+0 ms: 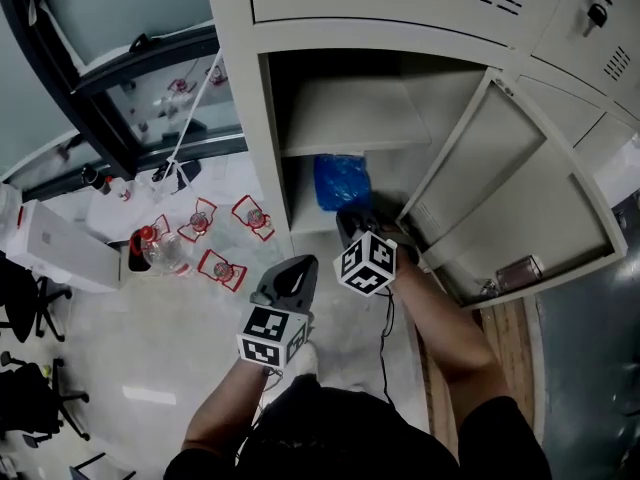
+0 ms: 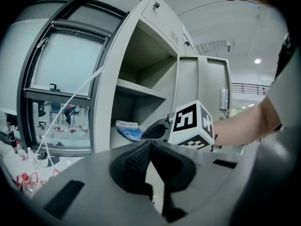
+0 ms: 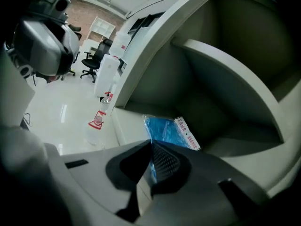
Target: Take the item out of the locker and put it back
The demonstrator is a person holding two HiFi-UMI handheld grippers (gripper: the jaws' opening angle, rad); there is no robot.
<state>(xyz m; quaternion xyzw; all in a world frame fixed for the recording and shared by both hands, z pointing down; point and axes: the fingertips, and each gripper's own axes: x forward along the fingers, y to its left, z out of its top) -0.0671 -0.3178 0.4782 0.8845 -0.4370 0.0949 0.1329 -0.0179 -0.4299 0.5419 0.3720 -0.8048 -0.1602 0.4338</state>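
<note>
The blue plastic packet (image 3: 165,127) looked limp, light and slippery, best pinched at its near edge, where the right gripper (image 3: 151,147) was clamped, while the left gripper (image 2: 150,144) hung closed, empty.

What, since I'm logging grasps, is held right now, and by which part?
The right gripper pinches the blue packet by its near edge, on the locker's lower shelf; the left gripper is shut on nothing.

Glossy pale floor (image 1: 130,358) lies beside a dark-framed window (image 1: 150,88), with black office chairs (image 1: 25,398) at the left edge.
</note>
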